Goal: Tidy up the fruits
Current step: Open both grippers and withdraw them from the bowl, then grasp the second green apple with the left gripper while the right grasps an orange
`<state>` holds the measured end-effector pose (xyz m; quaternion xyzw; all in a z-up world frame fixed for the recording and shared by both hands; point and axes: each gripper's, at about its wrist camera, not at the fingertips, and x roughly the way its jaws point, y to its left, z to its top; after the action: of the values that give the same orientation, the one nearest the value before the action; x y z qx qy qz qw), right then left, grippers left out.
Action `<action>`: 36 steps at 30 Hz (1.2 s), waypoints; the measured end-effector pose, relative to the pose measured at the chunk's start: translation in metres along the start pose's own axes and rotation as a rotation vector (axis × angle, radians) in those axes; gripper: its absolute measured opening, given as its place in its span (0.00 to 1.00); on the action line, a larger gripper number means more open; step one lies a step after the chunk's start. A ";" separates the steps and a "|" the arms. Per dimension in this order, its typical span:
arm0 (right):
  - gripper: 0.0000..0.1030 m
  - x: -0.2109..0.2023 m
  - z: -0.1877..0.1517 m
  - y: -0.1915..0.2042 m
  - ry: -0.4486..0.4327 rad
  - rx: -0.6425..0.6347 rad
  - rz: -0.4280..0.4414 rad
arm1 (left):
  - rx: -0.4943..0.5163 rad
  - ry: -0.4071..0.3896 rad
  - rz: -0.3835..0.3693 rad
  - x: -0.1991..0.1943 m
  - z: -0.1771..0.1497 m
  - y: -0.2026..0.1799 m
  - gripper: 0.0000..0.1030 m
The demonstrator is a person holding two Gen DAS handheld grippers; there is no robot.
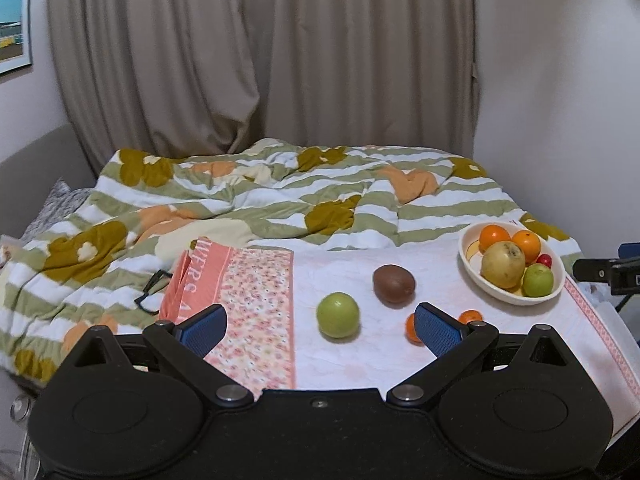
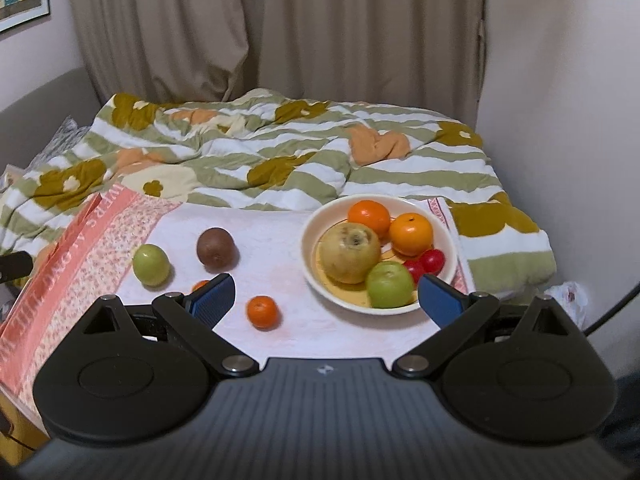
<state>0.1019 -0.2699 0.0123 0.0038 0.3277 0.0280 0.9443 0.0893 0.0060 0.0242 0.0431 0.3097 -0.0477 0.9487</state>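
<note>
A cream bowl (image 2: pixel 448 236) (image 1: pixel 466 258) holds two oranges (image 2: pixel 411 234), a yellow-brown pear (image 2: pixel 350 253), a green apple (image 2: pixel 389 285) and red cherry tomatoes (image 2: pixel 432 261). Loose on the white cloth lie a green apple (image 1: pixel 338 315) (image 2: pixel 151 265), a brown kiwi-like fruit (image 1: pixel 394 284) (image 2: pixel 215 247) and two small oranges (image 2: pixel 262 311) (image 1: pixel 410 328), one partly hidden behind a finger. My left gripper (image 1: pixel 320 326) is open just short of the loose green apple. My right gripper (image 2: pixel 326 300) is open above the cloth, in front of the bowl. Both are empty.
The cloth (image 1: pixel 340 360) with a pink floral border (image 1: pixel 256 312) lies on a bed with a green-striped flowered quilt (image 1: pixel 240 200). Curtains (image 1: pixel 260 60) hang behind. A wall stands at the right. The right gripper's tip (image 1: pixel 600 270) shows at the left wrist view's right edge.
</note>
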 end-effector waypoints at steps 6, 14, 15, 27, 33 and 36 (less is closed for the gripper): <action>1.00 0.008 -0.005 0.045 -0.002 -0.002 -0.041 | 0.058 0.014 -0.090 0.028 0.006 0.038 0.99; 1.00 0.046 -0.013 0.084 0.056 -0.031 -0.061 | 0.159 0.054 -0.197 0.085 0.011 0.061 0.99; 1.00 0.053 -0.016 0.087 0.066 -0.038 -0.052 | 0.169 0.060 -0.206 0.093 0.011 0.062 0.99; 0.89 0.126 -0.035 0.109 0.165 -0.232 0.033 | 0.308 0.190 -0.336 0.168 0.001 0.044 0.97; 0.82 0.148 -0.038 0.116 0.185 -0.349 0.089 | 0.299 0.270 -0.381 0.197 -0.003 0.031 0.89; 0.80 0.157 -0.038 0.118 0.195 -0.372 0.120 | 0.306 0.283 -0.386 0.205 -0.004 0.025 0.87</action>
<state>0.1956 -0.1442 -0.1118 -0.1537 0.4058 0.1446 0.8893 0.2551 0.0183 -0.0991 0.1324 0.4308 -0.2673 0.8517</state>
